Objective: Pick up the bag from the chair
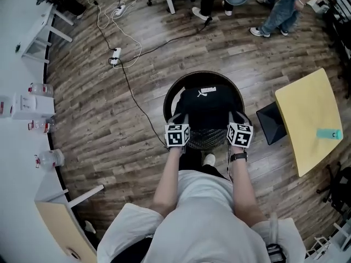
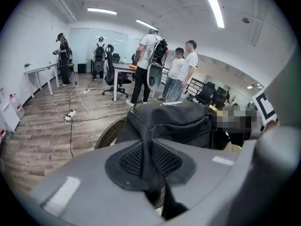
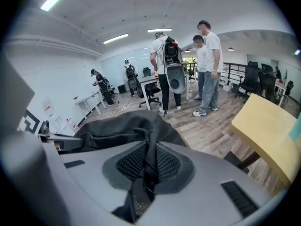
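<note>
Finding: the black fabric backpack with a white logo sits in the round dark wicker chair, directly in front of the person. Whether it has cleared the seat cannot be told.

Left gripper: clenched on a narrow ridge of the backpack's black cloth, which runs up between the ribbed pads. Right gripper: clamped the same way on a fold at the other side. In the head view the two stand at the backpack's near corners, one on each side.

Risks, as judged:
- Each hold is on a thin pinch of loose cloth, not on a handle or strap that can be made out. Under the backpack's weight the fold could creep out of the pads.
- If one side lets go first, the load would swing onto the other gripper and likely tear free.
- An uneven lift would tip the backpack; the low side could catch the wicker rim and drag the chair.
- A black cable lies on the wood floor just left of the chair (a trip hazard when stepping back).
</note>
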Demonstrator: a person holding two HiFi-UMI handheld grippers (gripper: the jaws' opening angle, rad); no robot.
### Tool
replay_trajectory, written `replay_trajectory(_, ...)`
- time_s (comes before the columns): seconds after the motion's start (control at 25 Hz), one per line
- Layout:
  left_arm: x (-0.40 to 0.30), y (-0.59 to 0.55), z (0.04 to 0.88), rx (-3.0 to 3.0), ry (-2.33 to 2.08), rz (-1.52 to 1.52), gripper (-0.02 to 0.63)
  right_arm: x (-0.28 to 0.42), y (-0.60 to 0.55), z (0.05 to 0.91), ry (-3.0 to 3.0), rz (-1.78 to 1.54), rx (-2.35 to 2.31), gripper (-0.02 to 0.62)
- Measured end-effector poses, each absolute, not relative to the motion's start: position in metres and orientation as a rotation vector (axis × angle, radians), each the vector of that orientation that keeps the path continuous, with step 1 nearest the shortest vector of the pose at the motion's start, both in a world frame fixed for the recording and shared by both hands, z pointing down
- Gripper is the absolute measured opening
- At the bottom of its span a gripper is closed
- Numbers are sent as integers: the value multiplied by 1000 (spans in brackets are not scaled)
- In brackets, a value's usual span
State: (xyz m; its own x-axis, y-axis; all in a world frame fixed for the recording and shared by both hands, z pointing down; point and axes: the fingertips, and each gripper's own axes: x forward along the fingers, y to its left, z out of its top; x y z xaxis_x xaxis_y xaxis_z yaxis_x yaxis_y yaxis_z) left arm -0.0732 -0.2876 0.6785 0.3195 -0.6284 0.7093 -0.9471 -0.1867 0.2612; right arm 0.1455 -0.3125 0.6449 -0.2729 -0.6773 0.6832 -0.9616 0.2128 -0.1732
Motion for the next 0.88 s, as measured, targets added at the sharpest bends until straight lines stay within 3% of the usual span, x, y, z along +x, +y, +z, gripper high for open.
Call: replay_trajectory(0.88,-75,-379,470,2240,-1677,333,44,148,-388,435,-2354,448,1696,57)
